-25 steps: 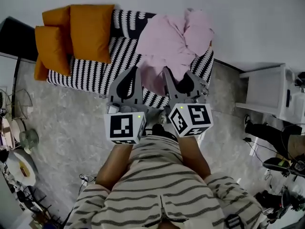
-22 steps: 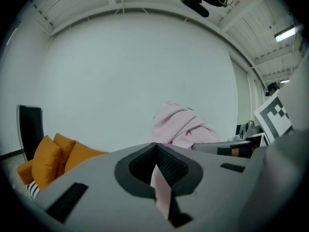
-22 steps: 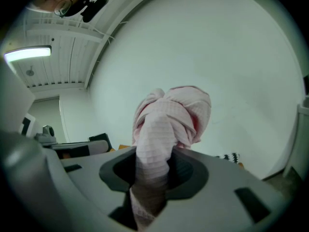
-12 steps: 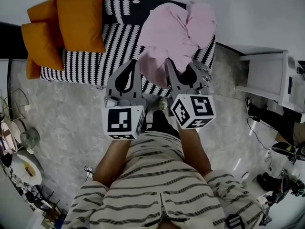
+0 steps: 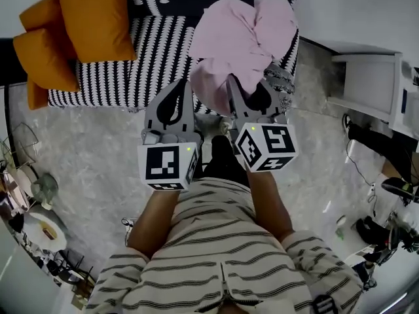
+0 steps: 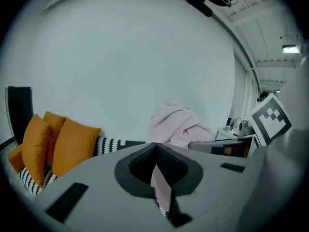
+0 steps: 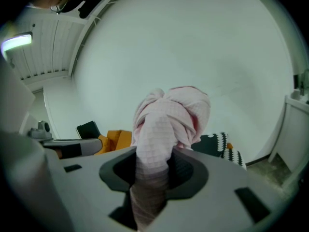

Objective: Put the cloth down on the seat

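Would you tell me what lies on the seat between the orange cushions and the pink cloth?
Nothing: only bare black-and-white seat separates the orange cushions from the pink cloth, as the head view shows.

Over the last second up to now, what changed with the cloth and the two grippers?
The left gripper and right gripper have sunk together, lowering the pink cloth toward the right end of the striped seat. Nothing was let go: both stay clamped on the cloth. The orange cushions sit unmoved at the seat's left end.
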### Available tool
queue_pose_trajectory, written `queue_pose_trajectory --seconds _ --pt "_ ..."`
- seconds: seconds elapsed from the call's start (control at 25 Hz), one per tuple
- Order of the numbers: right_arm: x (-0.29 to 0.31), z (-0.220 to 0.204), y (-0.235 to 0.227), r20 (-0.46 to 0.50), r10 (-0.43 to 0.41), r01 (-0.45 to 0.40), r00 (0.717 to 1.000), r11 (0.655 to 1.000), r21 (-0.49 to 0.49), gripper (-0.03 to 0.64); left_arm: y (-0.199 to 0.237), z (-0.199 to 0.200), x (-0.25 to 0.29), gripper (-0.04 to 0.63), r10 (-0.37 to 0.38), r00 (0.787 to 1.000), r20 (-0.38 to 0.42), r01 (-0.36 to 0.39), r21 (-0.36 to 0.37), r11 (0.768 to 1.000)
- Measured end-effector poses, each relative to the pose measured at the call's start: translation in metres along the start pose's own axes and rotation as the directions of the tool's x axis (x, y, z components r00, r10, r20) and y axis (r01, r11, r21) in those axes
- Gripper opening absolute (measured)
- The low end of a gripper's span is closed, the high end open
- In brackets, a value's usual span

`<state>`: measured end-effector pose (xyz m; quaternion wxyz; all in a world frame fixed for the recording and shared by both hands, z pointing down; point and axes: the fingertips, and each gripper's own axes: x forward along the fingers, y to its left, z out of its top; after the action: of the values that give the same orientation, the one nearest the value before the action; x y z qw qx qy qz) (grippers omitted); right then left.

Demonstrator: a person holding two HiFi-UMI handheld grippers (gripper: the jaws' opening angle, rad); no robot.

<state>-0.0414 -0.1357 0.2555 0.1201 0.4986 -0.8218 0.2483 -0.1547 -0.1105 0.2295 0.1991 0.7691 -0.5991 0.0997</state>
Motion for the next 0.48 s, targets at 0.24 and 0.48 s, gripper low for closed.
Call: queue_pose_trajectory --seconds 0.24,0.48 --pt "0.006 -0.032 -0.014 -0.067 -0.019 0.021 0.998 1.000 0.019 0.156 0.000 -0.030 0.013 0.003 -0.011 0.998 -0.056 0.010 -0.017 1.000" --pt "0.020 -0.067 -0.021 -0.129 -0.030 0.036 0.991 0.999 0.041 0.156 0.009 -0.060 0.021 0.003 -0.014 0.995 -0.101 0.010 -0.040 0.999"
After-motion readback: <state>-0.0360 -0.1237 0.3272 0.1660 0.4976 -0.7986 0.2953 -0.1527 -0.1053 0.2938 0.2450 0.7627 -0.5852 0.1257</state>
